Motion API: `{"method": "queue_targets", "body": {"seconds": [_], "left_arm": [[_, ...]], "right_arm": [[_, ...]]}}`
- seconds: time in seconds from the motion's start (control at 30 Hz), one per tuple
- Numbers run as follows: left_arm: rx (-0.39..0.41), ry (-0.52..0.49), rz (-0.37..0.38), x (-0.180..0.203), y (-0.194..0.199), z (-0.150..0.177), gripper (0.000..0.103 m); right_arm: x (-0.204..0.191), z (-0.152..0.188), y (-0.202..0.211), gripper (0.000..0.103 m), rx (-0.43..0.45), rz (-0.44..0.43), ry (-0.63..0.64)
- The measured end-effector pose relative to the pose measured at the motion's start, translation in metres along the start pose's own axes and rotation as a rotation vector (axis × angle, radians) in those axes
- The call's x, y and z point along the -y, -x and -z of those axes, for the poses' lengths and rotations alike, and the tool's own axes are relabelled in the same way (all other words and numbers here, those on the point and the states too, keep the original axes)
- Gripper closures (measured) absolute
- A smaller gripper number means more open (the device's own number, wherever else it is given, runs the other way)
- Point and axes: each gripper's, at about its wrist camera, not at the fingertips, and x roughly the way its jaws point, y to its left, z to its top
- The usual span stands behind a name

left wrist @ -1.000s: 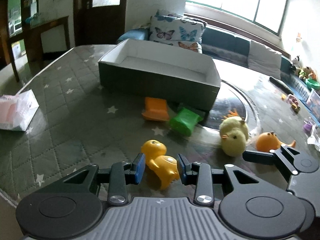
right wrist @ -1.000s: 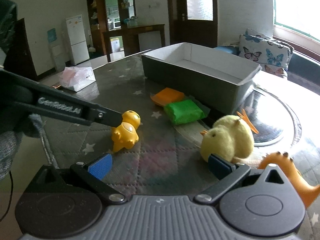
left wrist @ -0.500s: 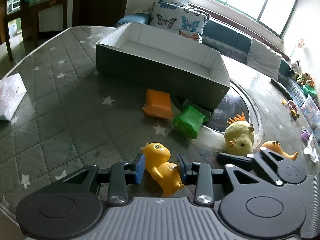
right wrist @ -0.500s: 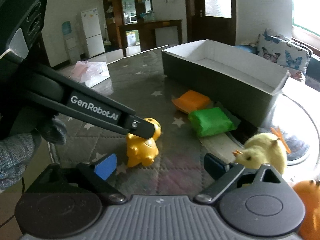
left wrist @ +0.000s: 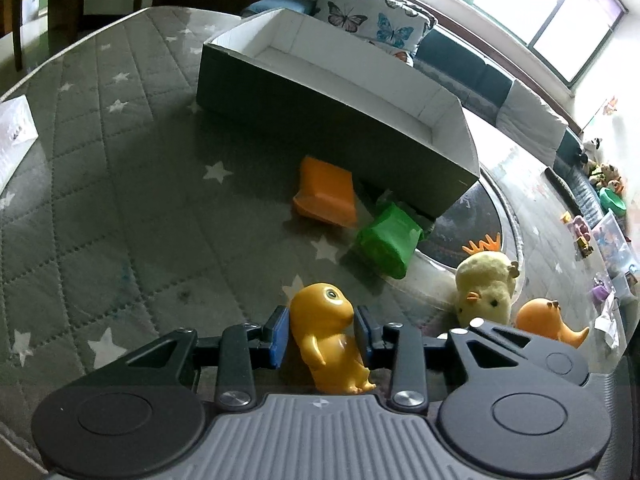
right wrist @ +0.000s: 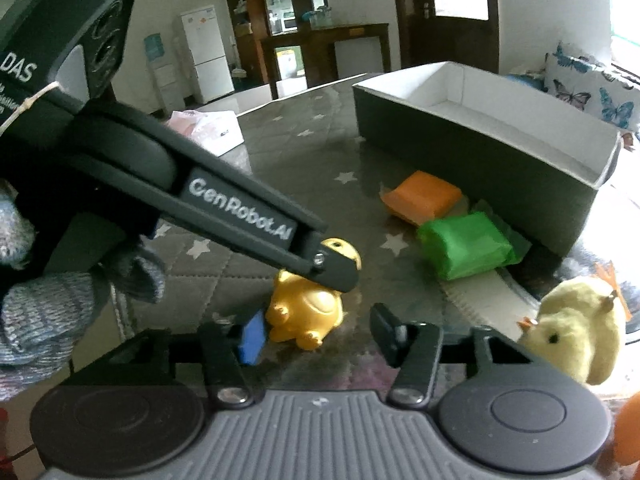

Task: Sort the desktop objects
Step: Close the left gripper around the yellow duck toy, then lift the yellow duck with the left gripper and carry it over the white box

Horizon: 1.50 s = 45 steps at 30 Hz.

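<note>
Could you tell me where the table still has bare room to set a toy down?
Free: the quilted mat left of the orange block, toward the tissue pack. Crowded: between green block, plush chick and box.

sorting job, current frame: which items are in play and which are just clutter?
In play:
- yellow dinosaur toy, between the left gripper fingers
- orange packet
- green packet
- plush chick
- orange dinosaur toy
- grey box
- right gripper, open

Clutter:
- tissue pack
- butterfly cushion
- fridge
</note>
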Motion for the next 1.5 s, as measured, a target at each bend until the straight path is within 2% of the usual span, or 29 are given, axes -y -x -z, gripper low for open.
{"method": "queue_targets", "body": {"seconds": [0.1,0.33,0.57,0.77,0.9,1.1,1.33,1.5], "left_arm": [[0.001,-0.014,-0.002,0.002,-0.001,-0.002,0.065],[0.026,-0.059,0.008,0.016,0.004,-0.015,0.066],[0.117,-0.156,0.035,0.054,0.014,-0.053,0.066],[0.167,-0.206,0.083,0.083,0.002,-0.100,0.066],[0.149,-0.214,0.108,0.092,-0.025,-0.131,0.066],[0.101,-0.205,0.129,0.093,-0.064,-0.160,0.066],[0.022,-0.149,0.174,0.082,-0.100,-0.172,0.066],[-0.007,-0.140,0.172,0.079,-0.115,-0.173,0.066]], "right_arm": [[0.000,0.000,-0.001,0.063,-0.006,-0.021,-0.008],[0.007,-0.008,0.011,0.063,0.033,0.007,-0.017],[0.029,-0.033,0.036,0.063,0.125,0.073,-0.025],[0.066,-0.067,0.050,0.063,0.188,0.156,-0.028],[0.095,-0.086,0.042,0.063,0.178,0.191,-0.042],[0.134,-0.107,0.014,0.063,0.136,0.207,-0.088],[0.160,-0.108,-0.015,0.063,0.079,0.220,-0.125],[0.168,-0.100,-0.029,0.063,0.056,0.219,-0.143]]}}
